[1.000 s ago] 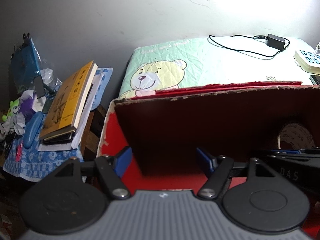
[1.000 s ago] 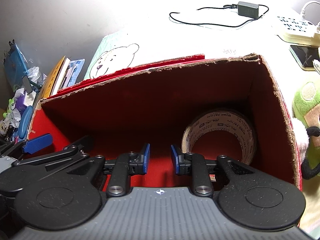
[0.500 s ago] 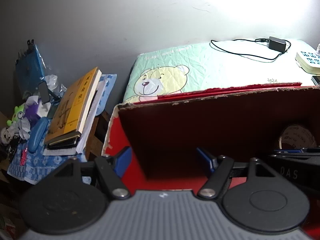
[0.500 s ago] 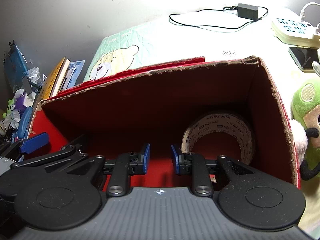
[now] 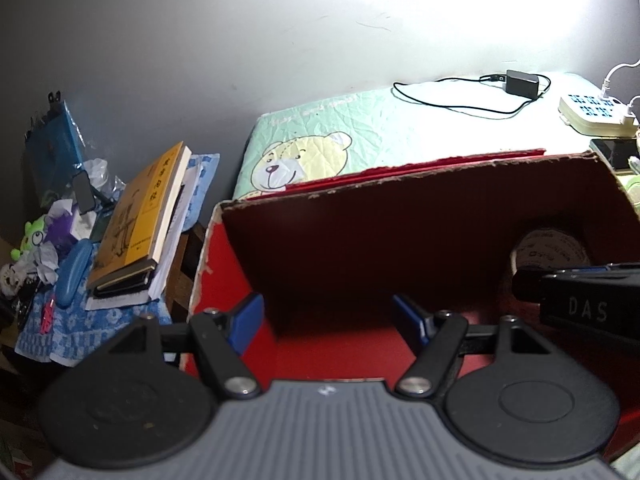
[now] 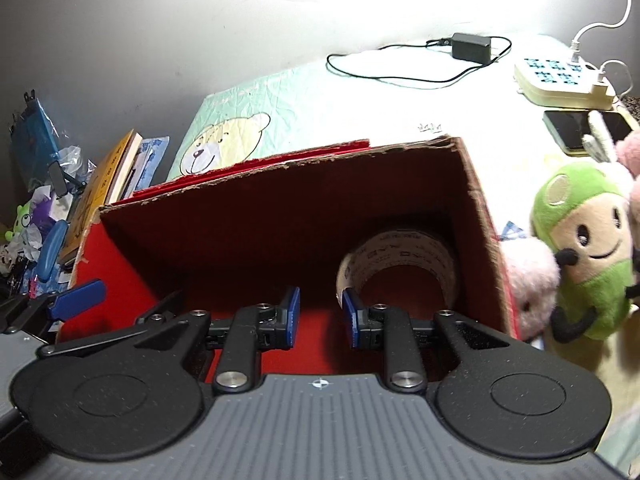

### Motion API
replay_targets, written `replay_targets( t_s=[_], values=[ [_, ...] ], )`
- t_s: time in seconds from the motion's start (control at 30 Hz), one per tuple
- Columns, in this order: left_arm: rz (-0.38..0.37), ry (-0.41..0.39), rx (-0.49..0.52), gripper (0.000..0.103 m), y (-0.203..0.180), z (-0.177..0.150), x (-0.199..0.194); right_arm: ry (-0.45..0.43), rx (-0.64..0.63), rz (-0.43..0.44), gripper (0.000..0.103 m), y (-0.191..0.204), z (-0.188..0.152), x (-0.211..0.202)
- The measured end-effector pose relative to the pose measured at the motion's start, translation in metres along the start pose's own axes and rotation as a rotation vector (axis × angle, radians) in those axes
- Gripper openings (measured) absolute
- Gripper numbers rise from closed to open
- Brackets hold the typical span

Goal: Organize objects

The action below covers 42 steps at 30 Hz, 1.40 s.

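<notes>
A red cardboard box [image 5: 208, 280] [image 6: 476, 184] stands open on the bed. A roll of printed tape [image 6: 400, 256] stands on edge in its right corner; it also shows in the left wrist view [image 5: 552, 246]. My left gripper [image 5: 328, 320] is open and empty above the box's left end. My right gripper [image 6: 319, 312] is open a small gap and empty, above the box's near edge just left of the tape. A green plush toy [image 6: 584, 240] and a pink one [image 6: 528, 280] lean outside the box's right wall.
A bear-print quilt [image 5: 304, 160] covers the bed behind the box. A charger with cable [image 6: 468, 46], a power strip [image 6: 560, 78] and a phone [image 6: 580, 128] lie at the back right. Books [image 5: 136, 220] and clutter sit on a stool at the left.
Both grippers have risen and drawn back from the box; more of the bed, the power strip and the plush toys has come into view. The jaws have kept their openings.
</notes>
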<state>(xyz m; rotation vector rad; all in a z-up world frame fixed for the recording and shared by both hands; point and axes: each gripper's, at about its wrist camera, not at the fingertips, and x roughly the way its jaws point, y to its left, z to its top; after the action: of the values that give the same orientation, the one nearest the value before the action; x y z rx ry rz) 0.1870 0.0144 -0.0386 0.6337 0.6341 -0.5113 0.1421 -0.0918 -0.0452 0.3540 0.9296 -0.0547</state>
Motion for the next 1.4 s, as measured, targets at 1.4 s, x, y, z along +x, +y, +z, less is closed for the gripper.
replay_targets(
  t_s=[1.4],
  values=[
    [-0.171, -0.001, 0.049, 0.09, -0.028, -0.067, -0.101, -0.189, -0.065, 0.062, 0.034, -0.007, -0.085, -0.105]
  ],
)
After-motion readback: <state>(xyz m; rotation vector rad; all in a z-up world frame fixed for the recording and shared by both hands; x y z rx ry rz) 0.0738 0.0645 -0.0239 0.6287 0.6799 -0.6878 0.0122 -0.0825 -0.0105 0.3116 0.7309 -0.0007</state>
